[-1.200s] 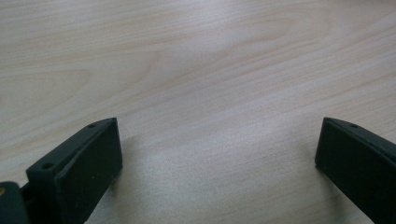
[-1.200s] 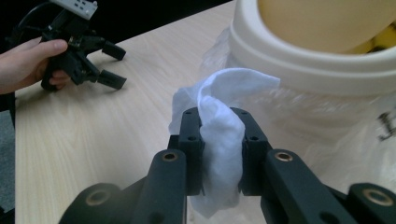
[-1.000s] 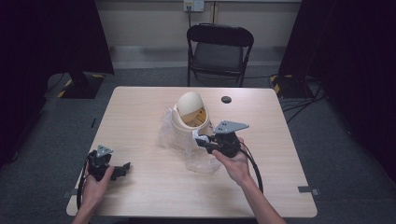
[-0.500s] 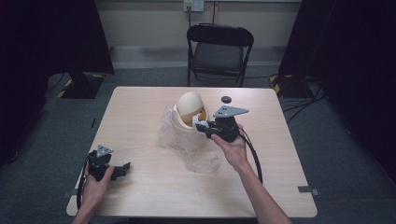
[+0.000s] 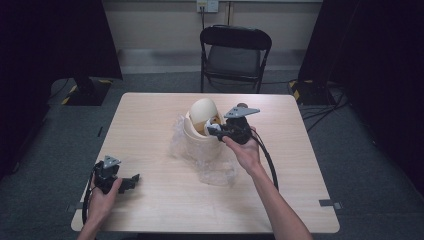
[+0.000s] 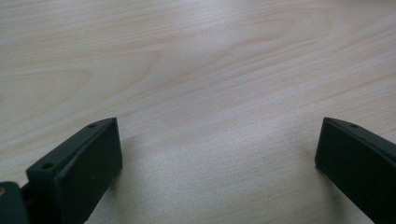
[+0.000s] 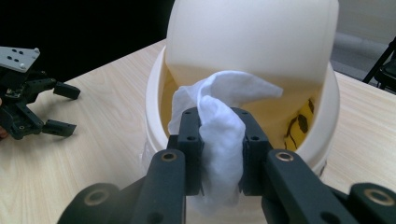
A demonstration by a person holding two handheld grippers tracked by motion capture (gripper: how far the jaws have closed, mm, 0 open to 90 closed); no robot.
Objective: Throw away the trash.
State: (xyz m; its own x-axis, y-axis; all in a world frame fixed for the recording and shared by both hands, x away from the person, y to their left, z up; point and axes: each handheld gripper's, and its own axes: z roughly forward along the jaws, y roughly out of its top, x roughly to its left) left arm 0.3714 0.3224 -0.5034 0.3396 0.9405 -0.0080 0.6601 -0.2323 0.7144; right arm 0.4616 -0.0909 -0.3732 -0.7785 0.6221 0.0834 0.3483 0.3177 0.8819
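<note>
A dim room with dark curtains on both sides and a grey carpet holds a pale wooden table (image 5: 150,120); a black folding chair (image 5: 235,52) stands beyond its far edge.

At the near left corner of the table the person's left hand (image 5: 100,197) rests on the wood, holding the left gripper (image 5: 131,181). In the left gripper view its two black jaws stand wide apart with only bare wood grain between them, so this tool is released and holds nothing. The right gripper view shows it too, far off at the left, lying low on the table.

Near the middle of the table, slightly toward the far side, stands a cream plastic bin with a domed swing lid (image 5: 202,127). Its lid is tipped, so the mouth facing right is uncovered, and something yellow with dark marks shows inside. Crumpled clear plastic wrap (image 5: 215,172) lies around the bin's base and spreads toward the near side.

Just right of the bin, the right hand (image 5: 245,150) carries the right gripper (image 5: 209,131), its tip at the bin's mouth. In the right gripper view the jaws are clenched on a white crumpled tissue (image 7: 219,135), which bulges above and below the pads and hangs directly in front of the opening, over the rim.
</note>
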